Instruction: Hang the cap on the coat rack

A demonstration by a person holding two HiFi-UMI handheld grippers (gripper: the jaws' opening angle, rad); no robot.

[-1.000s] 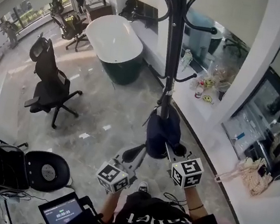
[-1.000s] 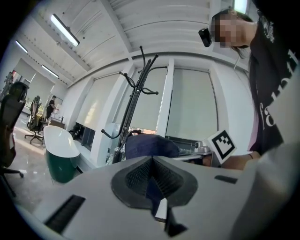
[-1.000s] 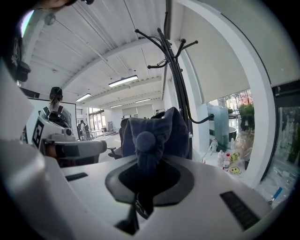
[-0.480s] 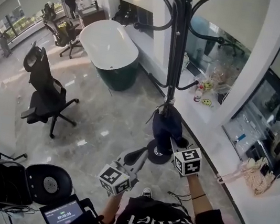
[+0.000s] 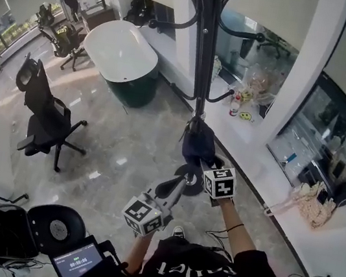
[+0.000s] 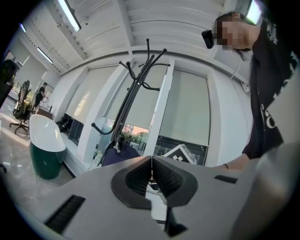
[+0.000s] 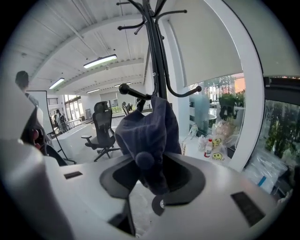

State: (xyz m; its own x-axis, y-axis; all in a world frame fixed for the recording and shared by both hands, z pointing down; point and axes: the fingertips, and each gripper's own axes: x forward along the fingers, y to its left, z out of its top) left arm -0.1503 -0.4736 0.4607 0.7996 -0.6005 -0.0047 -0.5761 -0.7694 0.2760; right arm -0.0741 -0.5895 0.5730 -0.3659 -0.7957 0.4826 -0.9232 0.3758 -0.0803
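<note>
Where the grey marble floor (image 5: 124,153) runs left of the coat rack (image 5: 203,54), it is open as far as the tub and the near chair. On the right the rack's round base (image 5: 187,181) sits near the white window ledge (image 5: 253,131), so that side is tight.

Counts: 1 tub (image 5: 121,53), white inside and dark green outside, at the back. 1 coat rack, a black pole with curved ball-tipped hooks in an upper and a lower tier. 2 black office chairs, one near (image 5: 42,113) and one by the far windows (image 5: 61,40). 2 grippers. 1 cap.

Left gripper (image 5: 178,183): jaws pressed together, nothing between them, low and clear of the rack, just beside the right one.

Right gripper (image 5: 206,168): jaws spread and have just been opening. The cap's lower part hangs between them, and the pads are not pinching it.

Cap (image 5: 198,144): dark navy soft fabric, crumpled. In the right gripper view it (image 7: 150,136) shows a round top button of the same cloth. It hangs from a lower hook, close against the pole, above the base.

Small bottles and a yellow smiley item (image 5: 245,116) sit on the ledge behind the rack.
</note>
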